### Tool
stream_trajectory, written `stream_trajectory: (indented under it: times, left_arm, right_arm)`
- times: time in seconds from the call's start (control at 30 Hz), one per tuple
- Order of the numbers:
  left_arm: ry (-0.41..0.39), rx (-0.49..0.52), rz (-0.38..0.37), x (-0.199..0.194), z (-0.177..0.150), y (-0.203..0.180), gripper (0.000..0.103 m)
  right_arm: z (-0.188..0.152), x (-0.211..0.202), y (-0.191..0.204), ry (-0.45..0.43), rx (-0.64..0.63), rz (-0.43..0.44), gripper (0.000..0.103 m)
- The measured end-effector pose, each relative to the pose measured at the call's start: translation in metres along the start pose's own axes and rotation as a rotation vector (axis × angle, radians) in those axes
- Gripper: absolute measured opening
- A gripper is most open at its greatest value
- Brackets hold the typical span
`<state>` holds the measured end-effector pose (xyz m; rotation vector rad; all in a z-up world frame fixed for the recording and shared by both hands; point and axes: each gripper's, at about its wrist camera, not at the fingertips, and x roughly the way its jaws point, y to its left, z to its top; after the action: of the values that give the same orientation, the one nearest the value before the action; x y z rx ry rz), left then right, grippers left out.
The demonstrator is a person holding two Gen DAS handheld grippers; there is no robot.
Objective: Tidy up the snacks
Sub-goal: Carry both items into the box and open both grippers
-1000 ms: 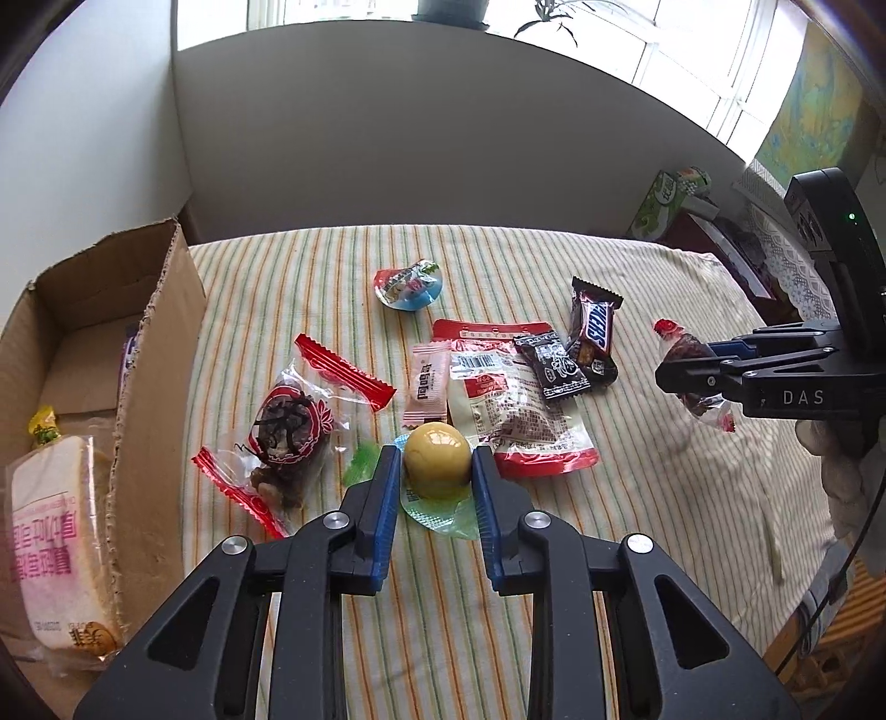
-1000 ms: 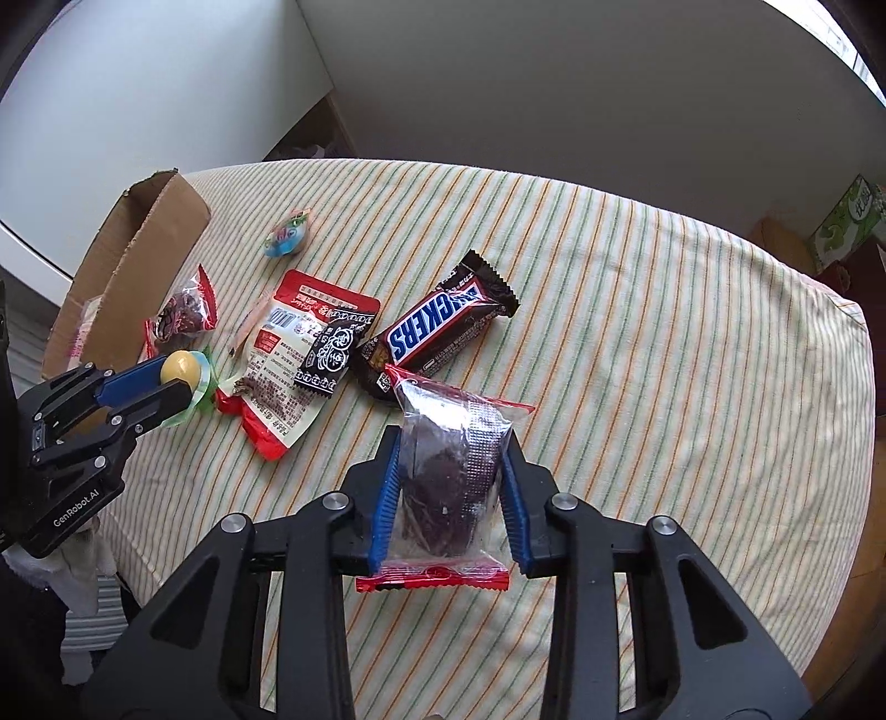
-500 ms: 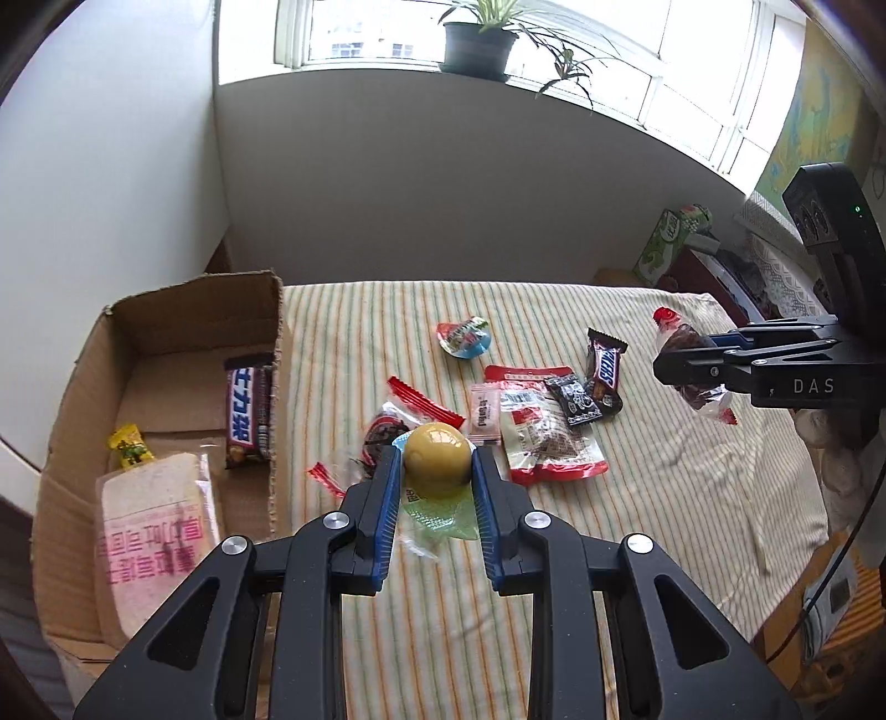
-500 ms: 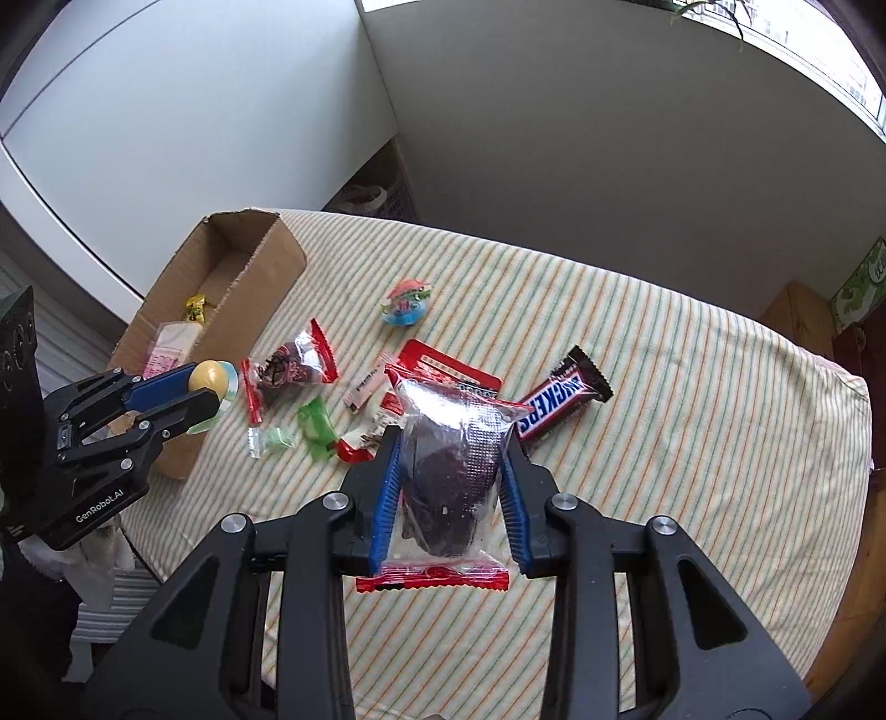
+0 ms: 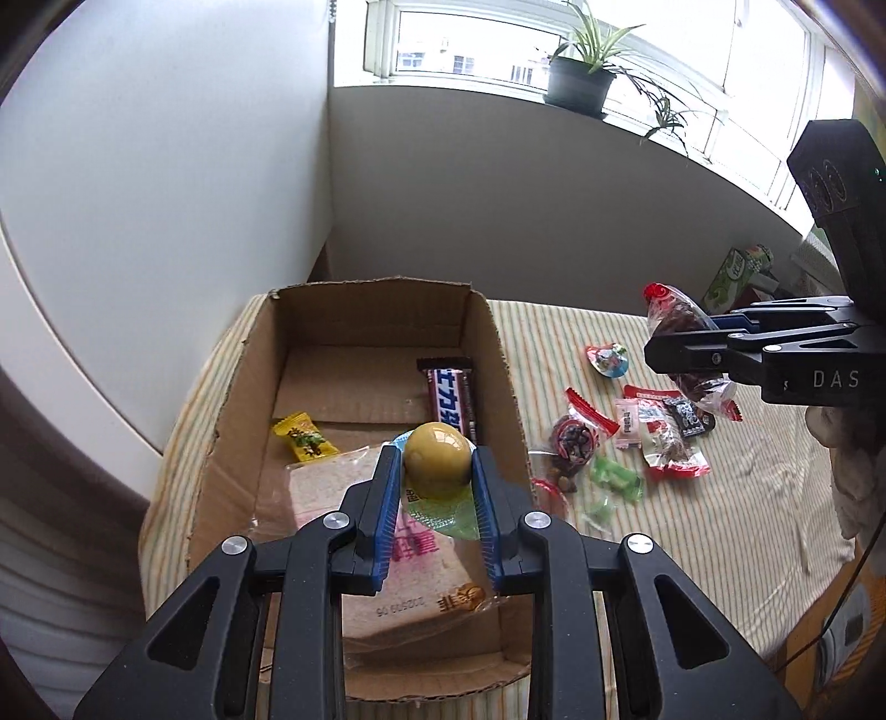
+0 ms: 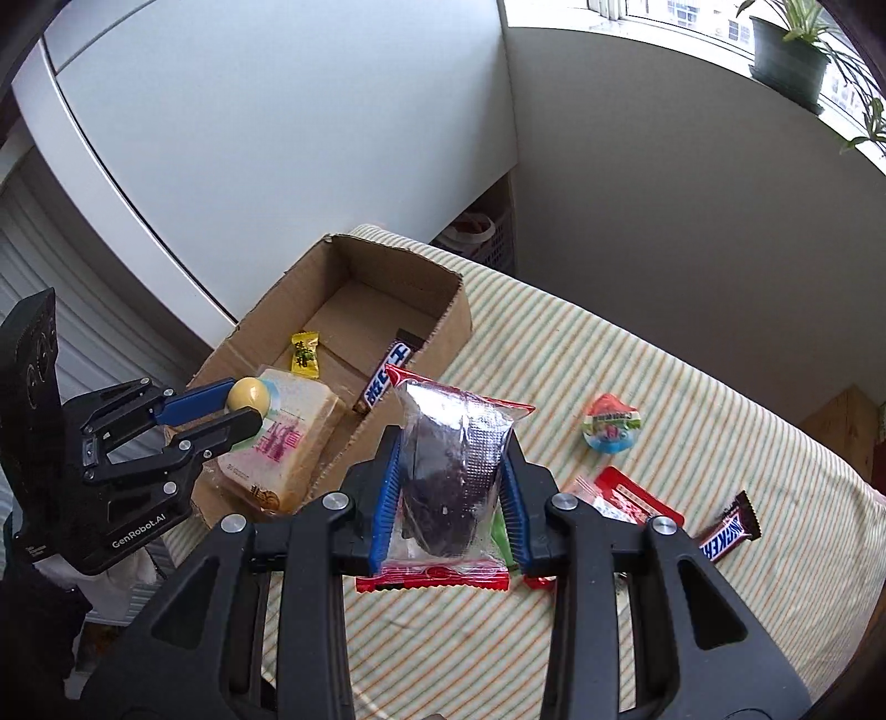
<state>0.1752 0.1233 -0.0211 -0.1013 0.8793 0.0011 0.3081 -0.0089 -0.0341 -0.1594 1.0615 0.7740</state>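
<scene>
Striped tablecloth [image 5: 637, 554], snack-strewn, beneath window [image 5: 498, 50]

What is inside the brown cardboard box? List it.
Brown cardboard box holds a wrapped bread slice, a small yellow candy packet and a dark chocolate bar. Anything beneath the bread is hidden.

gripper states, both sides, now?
Left gripper: closed on the yellow ball snack, above the cardboard box.
Right gripper: closed on the dark snack packet.
</scene>
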Motion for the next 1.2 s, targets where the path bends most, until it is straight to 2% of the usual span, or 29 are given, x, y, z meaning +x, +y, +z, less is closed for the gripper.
stream_trajectory:
  times: [0.2, 0.37, 0.43, 0.5, 0.53, 0.63, 0.93, 1.2]
  left_arm:
    - [0.020, -0.019, 0.037, -0.006, -0.013, 0.026, 0.024]
    - [0.028, -0.029, 0.039, -0.010, -0.020, 0.039, 0.027]
    - [0.026, -0.043, 0.048, -0.012, -0.020, 0.041, 0.033]
    - [0.019, -0.050, 0.050, -0.013, -0.021, 0.043, 0.048]
    - [0.015, -0.051, 0.050, -0.014, -0.021, 0.044, 0.050]
    - [0.014, -0.054, 0.050, -0.016, -0.022, 0.045, 0.054]
    - [-0.006, -0.038, 0.036, -0.022, -0.020, 0.031, 0.054]
    - [-0.029, -0.006, 0.004, -0.028, -0.015, 0.004, 0.054]
  right_arm:
    - [0.013, 0.029, 0.047, 0.026, -0.066, 0.024, 0.034]
    - [0.016, 0.044, 0.071, 0.043, -0.094, 0.051, 0.035]
    - [0.018, 0.046, 0.077, 0.036, -0.101, 0.051, 0.047]
    - [0.019, 0.042, 0.079, 0.015, -0.093, 0.042, 0.071]
    - [0.019, 0.041, 0.080, 0.005, -0.090, 0.039, 0.074]
    - [0.018, 0.031, 0.076, -0.004, -0.093, 0.044, 0.075]
    - [0.007, 0.012, 0.049, -0.024, -0.060, 0.015, 0.075]
    - [-0.008, -0.015, 0.019, -0.043, -0.031, -0.018, 0.075]
